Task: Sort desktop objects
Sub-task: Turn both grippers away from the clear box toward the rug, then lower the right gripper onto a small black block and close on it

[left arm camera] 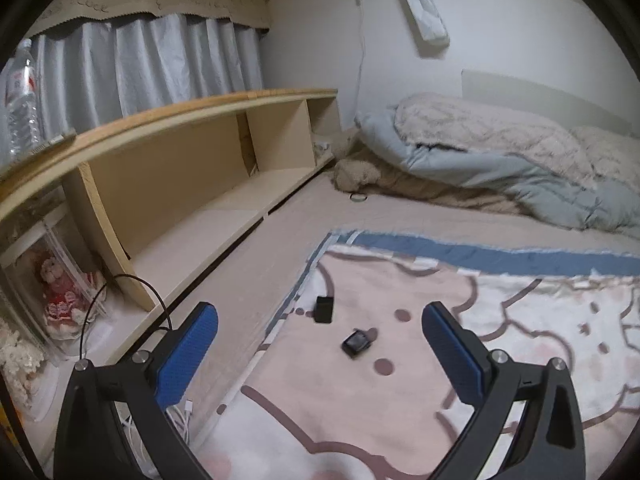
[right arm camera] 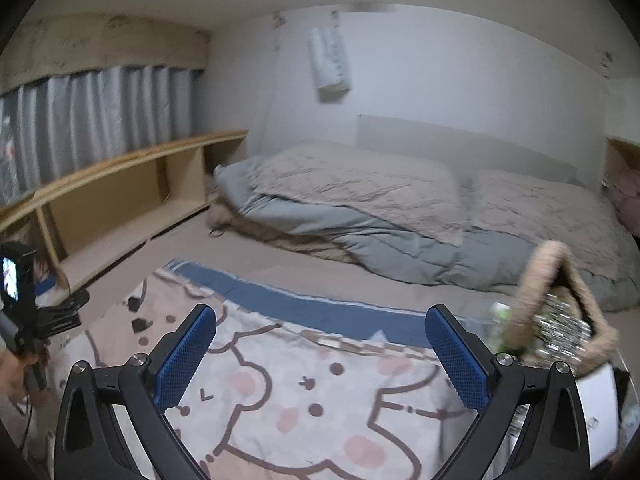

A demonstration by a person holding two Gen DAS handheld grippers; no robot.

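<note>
Two small black objects lie on a pink cartoon blanket [left arm camera: 420, 360]: a boxy one [left arm camera: 324, 309] and a flatter one with a glossy face [left arm camera: 355, 343]. My left gripper [left arm camera: 320, 354] is open and empty, held above the blanket with the flatter object between its blue pads [left arm camera: 188, 354]. In the right wrist view both objects show small at the left, the boxy one [right arm camera: 133, 303] and the flatter one [right arm camera: 142, 325]. My right gripper [right arm camera: 320, 354] is open and empty over the blanket [right arm camera: 300, 392]. A furry-rimmed basket [right arm camera: 560, 320] holding shiny items sits at its right.
A long low wooden shelf [left arm camera: 192, 168] runs along the left under grey curtains [left arm camera: 140, 64]. A folded grey and beige duvet [left arm camera: 500, 148] lies at the back. A water bottle [left arm camera: 22, 96] stands on the shelf top. A doll [left arm camera: 60, 292] and cables [left arm camera: 128, 292] sit at the left.
</note>
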